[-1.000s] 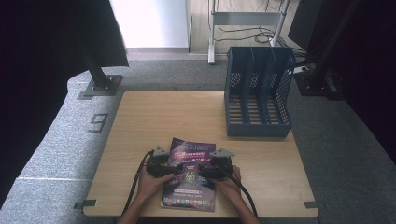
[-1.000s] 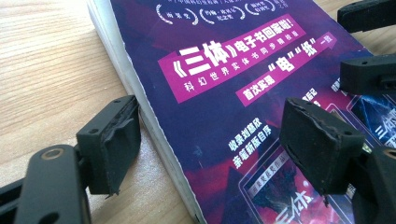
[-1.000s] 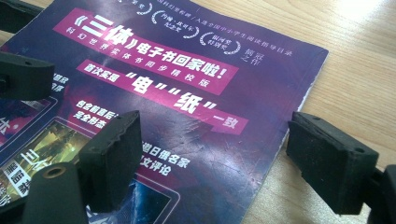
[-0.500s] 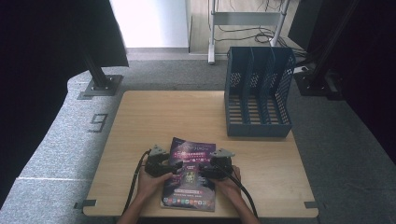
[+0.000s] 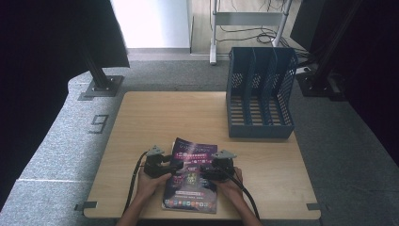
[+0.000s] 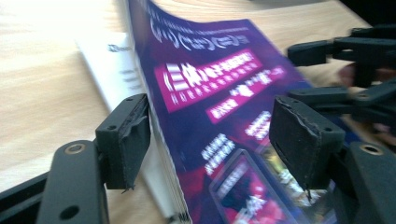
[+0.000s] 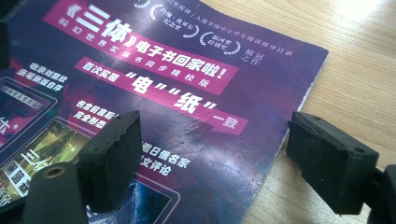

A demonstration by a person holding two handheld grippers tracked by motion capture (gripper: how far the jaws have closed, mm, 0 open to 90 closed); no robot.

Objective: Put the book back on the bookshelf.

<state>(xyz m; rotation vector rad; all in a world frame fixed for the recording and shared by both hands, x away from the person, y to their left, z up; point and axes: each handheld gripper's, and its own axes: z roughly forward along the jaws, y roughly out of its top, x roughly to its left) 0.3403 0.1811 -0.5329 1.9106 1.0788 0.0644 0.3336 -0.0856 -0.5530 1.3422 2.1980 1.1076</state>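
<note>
On the wooden table (image 5: 141, 122), the left gripper (image 6: 210, 135) has just been closing — its 2 jaws straddle the lifted edge of the purple magazine (image 5: 192, 174), not yet clamped; right gripper (image 7: 231, 154) spread wide over the opposite edge; blue file rack (image 5: 259, 92) well beyond.

From my seat I see a blue mesh file rack (image 5: 260, 96) with three upright slots standing at the far right of the wooden counter (image 5: 164, 120). Beyond it, grey carpet (image 5: 56, 136) carries a stuck-on number nine (image 5: 99, 124), a black stand base (image 5: 100, 86) and a white metal frame (image 5: 248, 19) with cables.
</note>
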